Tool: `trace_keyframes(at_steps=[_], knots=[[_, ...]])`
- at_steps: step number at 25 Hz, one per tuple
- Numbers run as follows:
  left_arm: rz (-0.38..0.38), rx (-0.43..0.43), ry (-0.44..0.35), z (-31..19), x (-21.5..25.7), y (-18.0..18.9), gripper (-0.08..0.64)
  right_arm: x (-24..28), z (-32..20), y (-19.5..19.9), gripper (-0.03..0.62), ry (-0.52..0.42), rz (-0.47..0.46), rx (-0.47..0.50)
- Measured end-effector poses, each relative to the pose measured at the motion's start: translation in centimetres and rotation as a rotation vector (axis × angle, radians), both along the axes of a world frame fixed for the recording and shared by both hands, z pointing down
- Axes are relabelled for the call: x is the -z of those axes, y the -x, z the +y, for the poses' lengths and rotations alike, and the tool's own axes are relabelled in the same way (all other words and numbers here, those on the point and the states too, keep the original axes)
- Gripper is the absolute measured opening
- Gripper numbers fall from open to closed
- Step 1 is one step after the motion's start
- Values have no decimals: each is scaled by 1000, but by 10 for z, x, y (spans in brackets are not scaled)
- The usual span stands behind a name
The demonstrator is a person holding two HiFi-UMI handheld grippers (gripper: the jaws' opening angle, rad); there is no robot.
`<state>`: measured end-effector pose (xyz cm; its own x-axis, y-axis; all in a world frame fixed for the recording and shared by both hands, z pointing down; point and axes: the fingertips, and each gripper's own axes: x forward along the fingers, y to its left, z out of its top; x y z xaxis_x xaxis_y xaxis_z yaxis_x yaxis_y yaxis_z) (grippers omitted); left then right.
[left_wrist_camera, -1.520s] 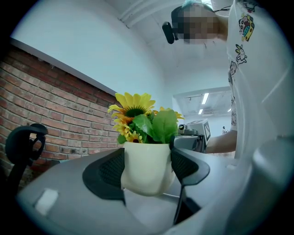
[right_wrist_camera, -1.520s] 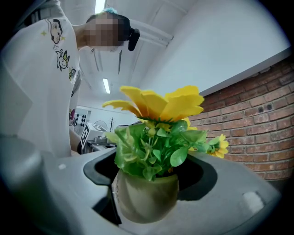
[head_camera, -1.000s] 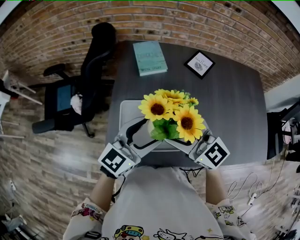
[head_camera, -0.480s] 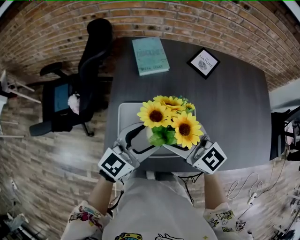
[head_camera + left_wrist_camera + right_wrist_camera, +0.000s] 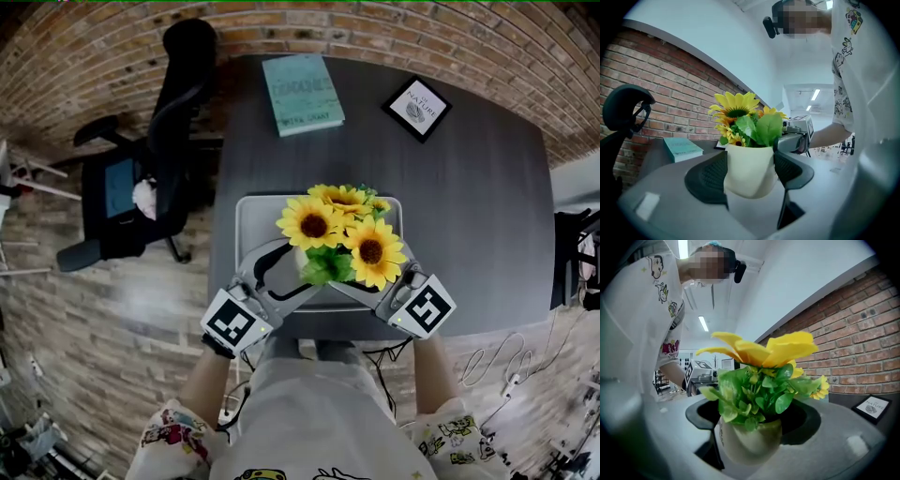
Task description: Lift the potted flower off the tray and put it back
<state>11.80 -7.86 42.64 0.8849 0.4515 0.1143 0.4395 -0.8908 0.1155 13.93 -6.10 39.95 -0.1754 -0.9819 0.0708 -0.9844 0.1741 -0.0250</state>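
A potted flower, yellow sunflowers [image 5: 342,234] in a cream pot [image 5: 750,171], hangs over the grey tray [image 5: 251,217] on the dark table [image 5: 469,216]. My left gripper [image 5: 292,270] holds the pot from the left, its black pads [image 5: 705,178] pressed on both sides of it. From the right, my right gripper [image 5: 364,281] clasps the same pot [image 5: 750,441]. Leaves and blooms hide the pot in the head view. I cannot tell whether its base touches the tray.
A teal book [image 5: 302,94] and a small framed picture [image 5: 417,108] lie at the table's far side. A black office chair [image 5: 159,141] stands left of the table. A brick wall runs behind. Cables lie on the floor at the right [image 5: 497,366].
Both grippers and the pot between them have sunk toward the tray. The grip on the pot looks unchanged.
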Motion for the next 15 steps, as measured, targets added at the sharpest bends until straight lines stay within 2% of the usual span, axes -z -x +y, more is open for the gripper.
trace_keyframes(at_steps=[6,15], knots=[[-30,15,31,-5,-22,-1,330,-25,-4,-1,353,33,-20,8],[-86,18,34,-1,-51,1,328,-54,-1,0,353,59,-62,15]])
